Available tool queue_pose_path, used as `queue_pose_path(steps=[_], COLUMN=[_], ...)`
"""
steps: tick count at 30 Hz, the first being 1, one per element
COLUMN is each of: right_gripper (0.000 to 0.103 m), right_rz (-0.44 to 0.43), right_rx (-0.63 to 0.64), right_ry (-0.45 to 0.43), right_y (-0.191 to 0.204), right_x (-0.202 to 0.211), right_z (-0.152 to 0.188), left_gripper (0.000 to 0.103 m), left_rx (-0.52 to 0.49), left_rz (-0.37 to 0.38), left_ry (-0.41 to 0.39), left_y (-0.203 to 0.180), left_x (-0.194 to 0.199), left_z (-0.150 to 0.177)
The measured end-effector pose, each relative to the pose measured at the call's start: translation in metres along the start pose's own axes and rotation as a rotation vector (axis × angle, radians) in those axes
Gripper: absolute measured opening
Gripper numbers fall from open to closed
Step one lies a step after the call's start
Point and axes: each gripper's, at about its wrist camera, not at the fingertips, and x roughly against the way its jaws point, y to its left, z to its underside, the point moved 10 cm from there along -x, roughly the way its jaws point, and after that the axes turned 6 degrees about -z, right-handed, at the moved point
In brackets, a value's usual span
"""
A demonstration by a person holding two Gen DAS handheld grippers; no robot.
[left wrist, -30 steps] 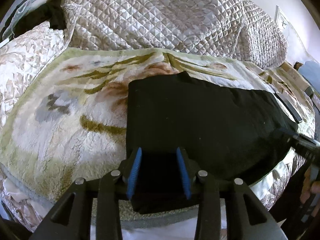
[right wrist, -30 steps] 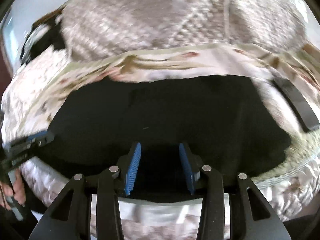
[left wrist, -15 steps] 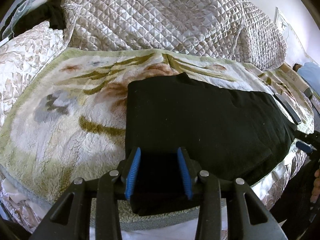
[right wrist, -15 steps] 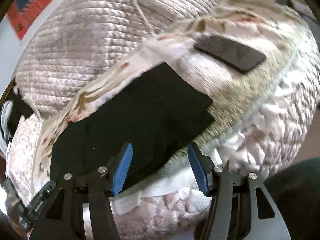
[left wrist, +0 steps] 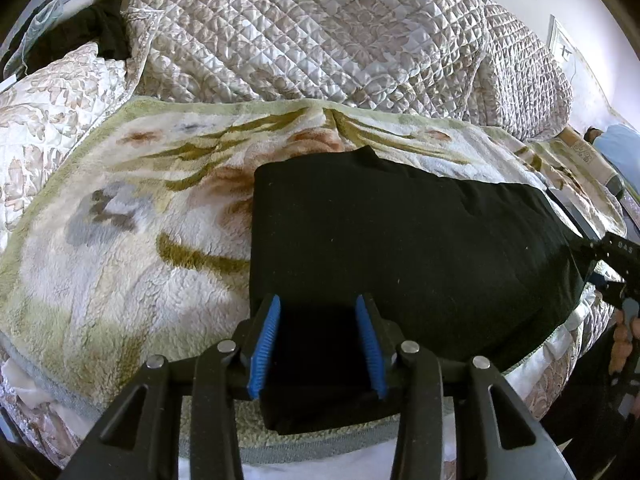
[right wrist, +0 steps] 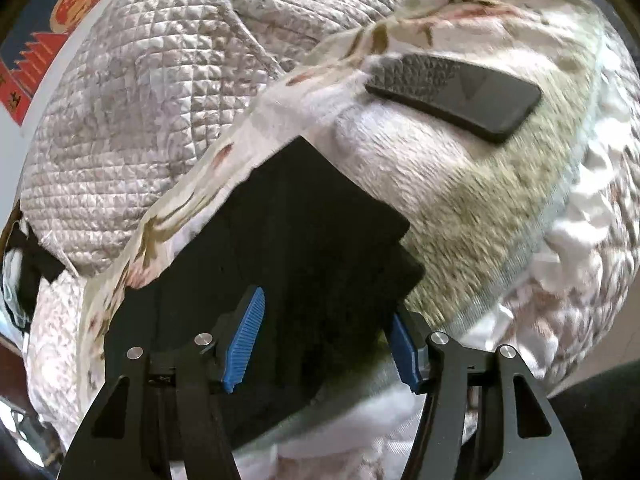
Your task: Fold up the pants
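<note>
Black pants [left wrist: 400, 248] lie folded on the fleece blanket [left wrist: 120, 240]; my left gripper [left wrist: 320, 336] hangs half-open over them, right gripper [right wrist: 324, 340] wide. Only right view shows the phone [right wrist: 456, 92].

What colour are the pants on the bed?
Black pants, clearest in the left wrist view.
</note>
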Motion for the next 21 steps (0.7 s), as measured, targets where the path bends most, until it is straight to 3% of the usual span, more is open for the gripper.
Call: queue_pose_path(steps=[2, 3, 9, 14, 17, 21], right_gripper=[0.031, 0.026, 0.022, 0.021, 0.021, 0.022], right_rz=[0.020, 0.020, -0.072, -0.203, -0.293, -0.398], right_rx=[0.022, 0.022, 0.129, 0.282, 0.380, 0.530], right_ry=[0.005, 0.014, -0.029, -0.027, 0.004, 0.090], right_y=[0.000, 0.000, 0.045, 0.124, 0.176, 0.244], right_x=[-0.006, -0.009, 0.011, 0.022, 0.020, 0.001], right_z=[-0.004, -0.005, -0.024, -0.025, -0.009, 0.039], left_gripper=[0.044, 0.044, 0.044, 0.044, 0.044, 0.044], left_rx=[0.000, 0.000, 0.025, 0.091, 0.128, 0.174], left_rz=[0.000, 0.000, 0.004, -0.047, -0.084, -0.123], left_ry=[0.000, 0.001, 0.007, 0.005, -0.014, -0.039], left_y=[0.000, 0.000, 0.004, 0.034, 0.058, 0.089], left_x=[0.000, 0.000, 0.001, 0.006, 0.015, 0.024], left_z=[-0.001, -0.001, -0.008, -0.027, -0.041, -0.049])
